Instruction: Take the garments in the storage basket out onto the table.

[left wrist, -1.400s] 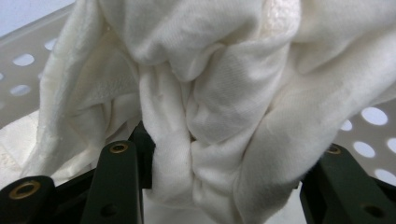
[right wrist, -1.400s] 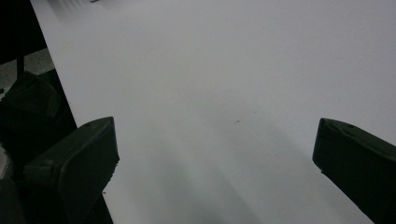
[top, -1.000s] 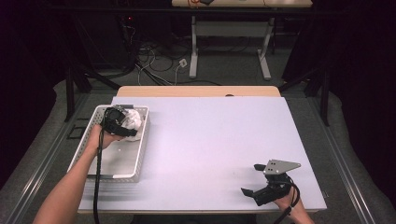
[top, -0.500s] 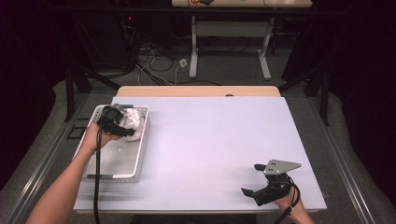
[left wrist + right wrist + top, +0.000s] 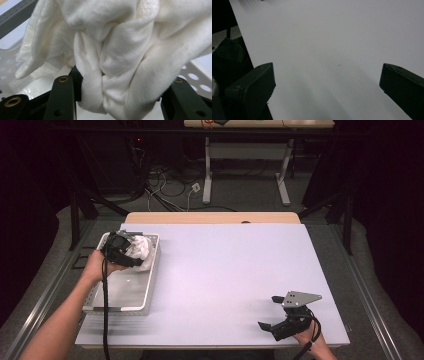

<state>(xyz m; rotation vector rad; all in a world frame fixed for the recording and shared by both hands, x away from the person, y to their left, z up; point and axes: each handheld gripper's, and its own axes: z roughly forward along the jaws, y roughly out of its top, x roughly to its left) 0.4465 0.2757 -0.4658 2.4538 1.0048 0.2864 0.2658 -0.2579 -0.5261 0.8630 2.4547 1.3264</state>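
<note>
High view: the left tool (image 5: 131,254) is positioned over the far end of a perforated grey tray (image 5: 121,308) that sits at the left edge of the counter (image 5: 225,270), and it bears on a crumpled white cloth (image 5: 141,250) lying in that far end. The step in hand appears to be the grasp and removal of the cloth from the tray. The right tool (image 5: 272,327) rests at the near right corner of the counter, well apart from the tray, with nothing between its jaws. Left gripper view: the jaws are closed in on a bunched fold of the cloth (image 5: 117,62), with fabric packed between them and spilling over both. The material is a soft knit, part smooth jersey and part waffle-textured along one hem, gathered into deep rounded folds. The tray wall (image 5: 197,80) behind it is pale, rigid and punched with round holes. Right gripper view: the jaws stand wide apart over the bare, matte, light-coloured counter surface (image 5: 332,40). The next move likely calls for a straight lift, high enough for trailing folds to clear the tray rim; loose fabric may drag or snag on the wall, so the clamp should be maintained throughout.
</note>
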